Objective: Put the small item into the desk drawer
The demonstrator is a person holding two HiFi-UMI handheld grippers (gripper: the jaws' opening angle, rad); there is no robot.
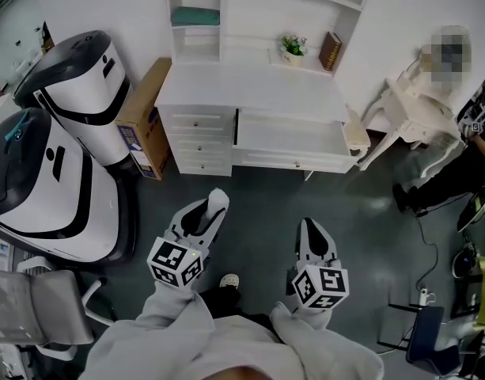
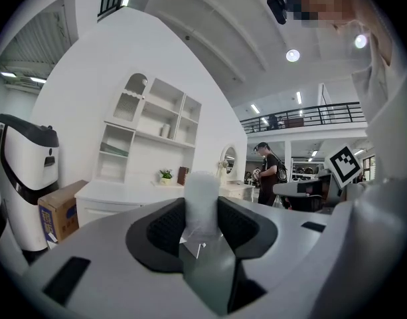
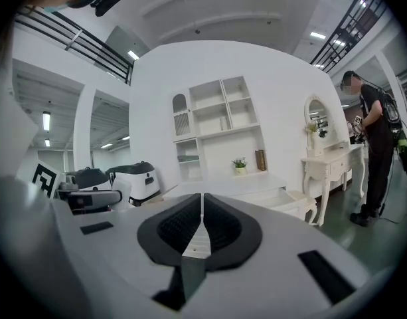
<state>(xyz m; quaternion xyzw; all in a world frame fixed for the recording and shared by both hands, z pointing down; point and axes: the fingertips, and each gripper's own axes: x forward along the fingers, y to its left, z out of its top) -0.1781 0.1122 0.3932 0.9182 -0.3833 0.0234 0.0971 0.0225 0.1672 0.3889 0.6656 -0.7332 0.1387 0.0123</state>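
The small item is a white, cloudy little cylinder. It stands upright between the black pads of my left gripper, which is shut on it. In the left gripper view the small item rises above the gripper. My right gripper is shut and holds nothing; its pads meet in the right gripper view. Both hang above the dark floor, in front of the white desk. The desk's wide middle drawer is pulled open and looks bare inside.
Two large white-and-black machines stand at the left, beside a cardboard box. A potted plant and a book sit on the desk's back. A white chair and a person are at the right.
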